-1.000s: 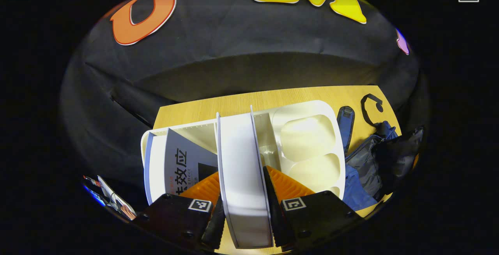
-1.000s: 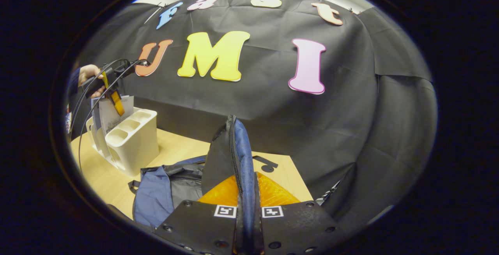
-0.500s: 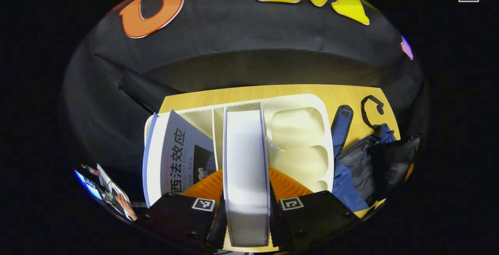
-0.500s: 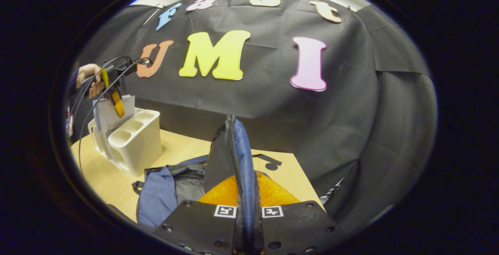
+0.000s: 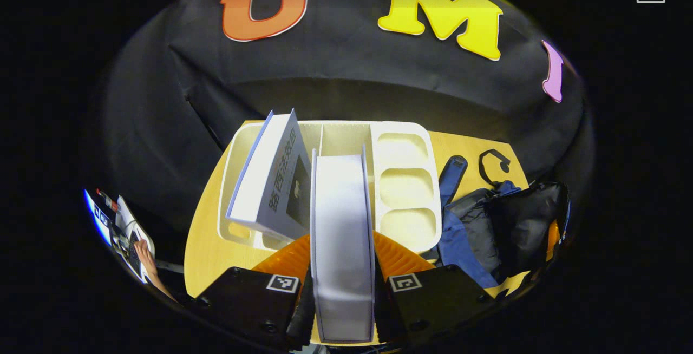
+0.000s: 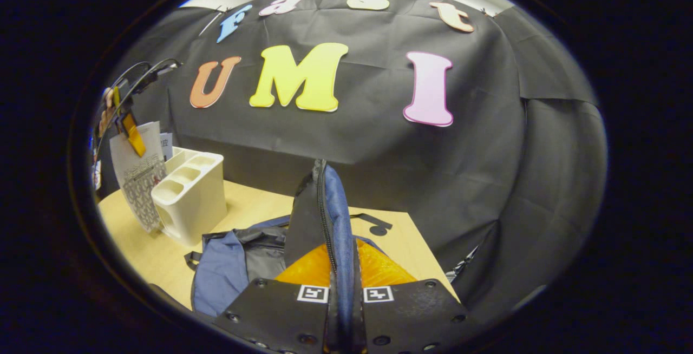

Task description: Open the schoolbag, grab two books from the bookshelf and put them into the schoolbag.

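Observation:
In the left gripper view my left gripper point(image 5: 342, 294) is shut on a white book point(image 5: 341, 235), seen edge-on and lifted above the white bookshelf point(image 5: 403, 181). A second book with a grey cover point(image 5: 273, 181) leans in the shelf's left slot. The blue and black schoolbag point(image 5: 498, 229) lies right of the shelf. In the right gripper view my right gripper point(image 6: 342, 300) is shut on the schoolbag's flap point(image 6: 325, 218), holding it up by the zipper edge. Far left there, the left gripper point(image 6: 130, 132) holds the white book point(image 6: 138, 175) clear of the bookshelf point(image 6: 189, 197).
The wooden table point(image 6: 249, 208) carries the shelf and bag, with a black strap loop point(image 6: 373, 227) lying behind the bag. The black cloth wall stands close behind the table. A person's hand point(image 5: 146, 254) shows at the lower left of the left gripper view.
My left gripper has lifted the white book up out of the bookshelf and away to the left. The grey-covered book has tipped over in its slot. The right gripper still holds the flap.

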Available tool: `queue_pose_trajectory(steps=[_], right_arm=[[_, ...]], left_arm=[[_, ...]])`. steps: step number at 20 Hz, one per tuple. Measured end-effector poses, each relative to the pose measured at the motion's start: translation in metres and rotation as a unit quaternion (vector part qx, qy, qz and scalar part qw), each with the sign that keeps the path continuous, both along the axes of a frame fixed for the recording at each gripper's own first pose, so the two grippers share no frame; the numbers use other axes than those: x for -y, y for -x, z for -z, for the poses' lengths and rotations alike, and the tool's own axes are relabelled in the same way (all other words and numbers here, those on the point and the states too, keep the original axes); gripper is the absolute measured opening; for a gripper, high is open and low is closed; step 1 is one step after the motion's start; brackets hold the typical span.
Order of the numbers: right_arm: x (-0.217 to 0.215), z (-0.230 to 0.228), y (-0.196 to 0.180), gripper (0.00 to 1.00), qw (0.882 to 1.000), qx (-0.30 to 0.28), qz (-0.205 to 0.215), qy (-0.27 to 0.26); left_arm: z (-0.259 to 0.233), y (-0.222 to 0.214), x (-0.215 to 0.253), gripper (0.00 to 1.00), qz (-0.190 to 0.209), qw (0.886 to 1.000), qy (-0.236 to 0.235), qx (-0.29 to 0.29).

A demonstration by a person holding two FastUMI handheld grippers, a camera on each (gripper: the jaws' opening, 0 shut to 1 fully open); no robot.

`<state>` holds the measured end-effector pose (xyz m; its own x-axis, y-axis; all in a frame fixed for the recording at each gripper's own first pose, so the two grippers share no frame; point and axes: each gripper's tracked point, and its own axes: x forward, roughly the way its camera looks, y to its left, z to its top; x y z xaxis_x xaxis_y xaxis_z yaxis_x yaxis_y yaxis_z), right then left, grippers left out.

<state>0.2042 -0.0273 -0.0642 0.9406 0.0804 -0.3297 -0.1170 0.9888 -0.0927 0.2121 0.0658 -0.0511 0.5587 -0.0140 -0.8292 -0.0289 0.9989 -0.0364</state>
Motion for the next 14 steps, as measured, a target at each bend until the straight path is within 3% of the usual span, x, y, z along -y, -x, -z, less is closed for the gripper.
queue_pose_trajectory(steps=[3,4,7,10,13,14], right_arm=[[-0.004,0.0,0.002,0.09,1.0,0.001,-0.001,0.002],[-0.007,0.001,0.002,0.09,1.0,0.003,-0.005,0.009],[-0.012,0.003,0.0,0.09,0.999,0.004,-0.012,0.033],[-0.017,0.005,0.0,0.09,1.0,-0.003,-0.011,0.023],[-0.016,0.006,-0.003,0.09,1.0,-0.012,0.0,0.013],[-0.016,0.007,-0.003,0.09,1.0,-0.014,0.002,0.01]], left_arm=[[0.006,0.034,-0.015,0.46,-0.028,0.999,0.016,0.009],[0.009,0.047,-0.014,0.5,-0.038,0.998,0.04,0.008],[0.005,0.076,-0.007,0.46,-0.056,0.993,0.106,0.018],[-0.007,0.095,0.003,0.5,-0.06,0.984,0.162,0.04],[-0.01,0.112,0.012,0.46,-0.062,0.975,0.207,0.044],[-0.01,0.116,0.015,0.5,-0.066,0.972,0.221,0.044]])
